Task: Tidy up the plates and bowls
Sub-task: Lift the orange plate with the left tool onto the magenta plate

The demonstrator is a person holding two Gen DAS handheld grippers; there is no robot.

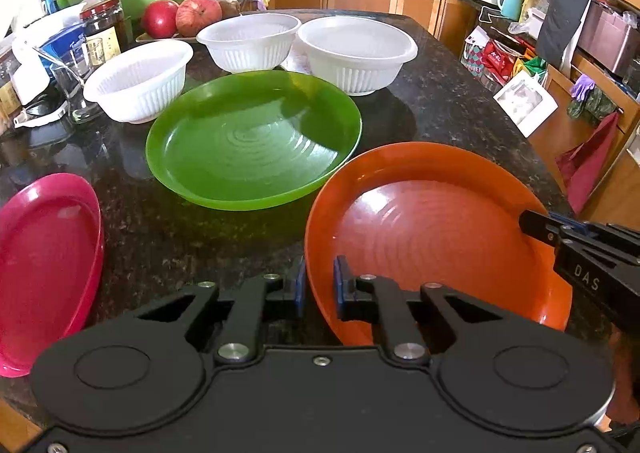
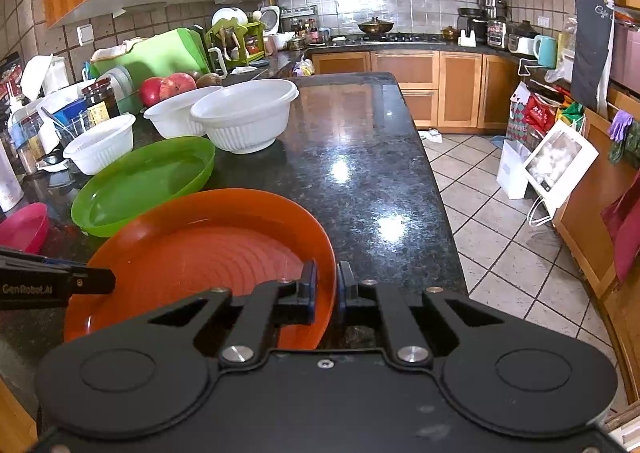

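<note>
Both claws on the orange plate, stacking barely begun

Left claw and right claw each pinch the orange plate's rim, tilted above the tabletop. Nothing looks stacked yet: pink plate at 9 o'clock, green plate at 12, three white bowls beyond. Bare room toward 1 o'clock; the edge drops at 3.

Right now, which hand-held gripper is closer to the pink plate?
Left. The left hand-held gripper grips the orange plate's rim beside the pink plate; the right holds the far rim.
</note>
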